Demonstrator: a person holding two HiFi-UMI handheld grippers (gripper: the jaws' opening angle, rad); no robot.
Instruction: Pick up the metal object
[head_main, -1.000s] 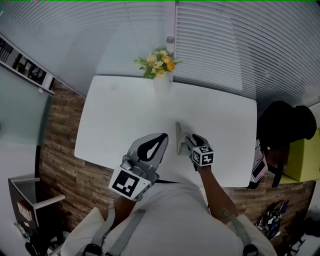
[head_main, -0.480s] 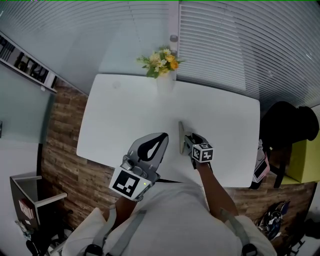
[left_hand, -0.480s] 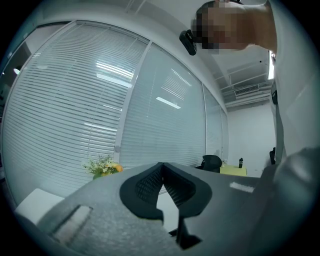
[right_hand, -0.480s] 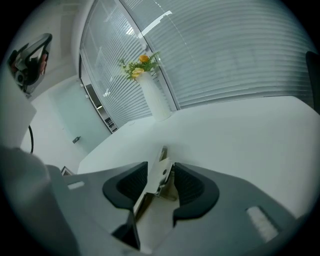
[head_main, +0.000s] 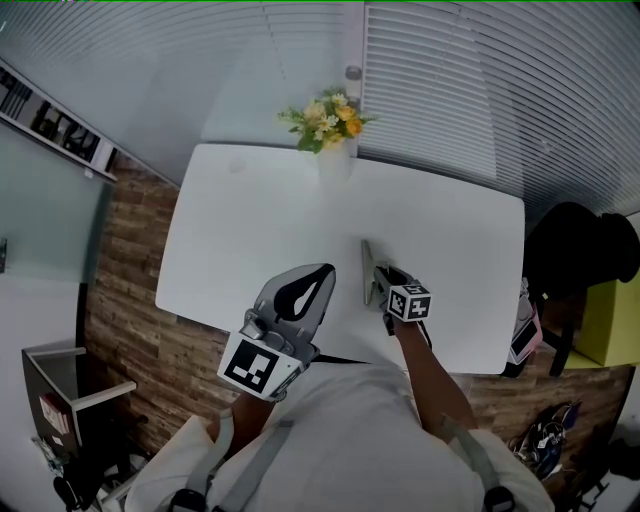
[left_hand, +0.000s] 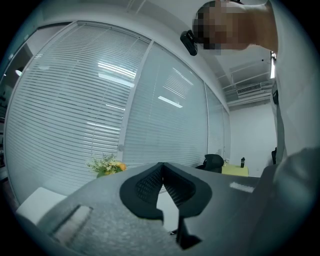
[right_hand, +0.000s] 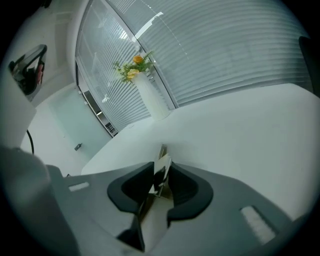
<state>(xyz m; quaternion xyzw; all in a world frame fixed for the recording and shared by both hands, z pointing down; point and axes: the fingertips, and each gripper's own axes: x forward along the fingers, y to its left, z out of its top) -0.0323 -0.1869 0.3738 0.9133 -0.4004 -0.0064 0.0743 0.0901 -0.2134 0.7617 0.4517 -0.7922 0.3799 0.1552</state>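
The metal object (head_main: 367, 272), a thin pale angled plate, stands on edge on the white table (head_main: 260, 220) near its front edge. My right gripper (head_main: 383, 281) is at it. In the right gripper view the plate (right_hand: 162, 167) rises between the two dark pads, and the jaws of the right gripper (right_hand: 161, 179) are closing on it, with both pads against its faces. My left gripper (head_main: 326, 272) hovers at the table's front edge, left of the plate. In its own view the left gripper (left_hand: 162, 172) is shut with nothing between the pads.
A white vase with yellow flowers (head_main: 330, 125) stands at the table's far edge, in front of window blinds. A black chair (head_main: 570, 250) and a yellow box (head_main: 610, 320) are to the right of the table. A wooden floor (head_main: 120, 300) lies to the left.
My right gripper stays at the metal plate, and the whole view has drifted slightly. The left gripper has not moved.
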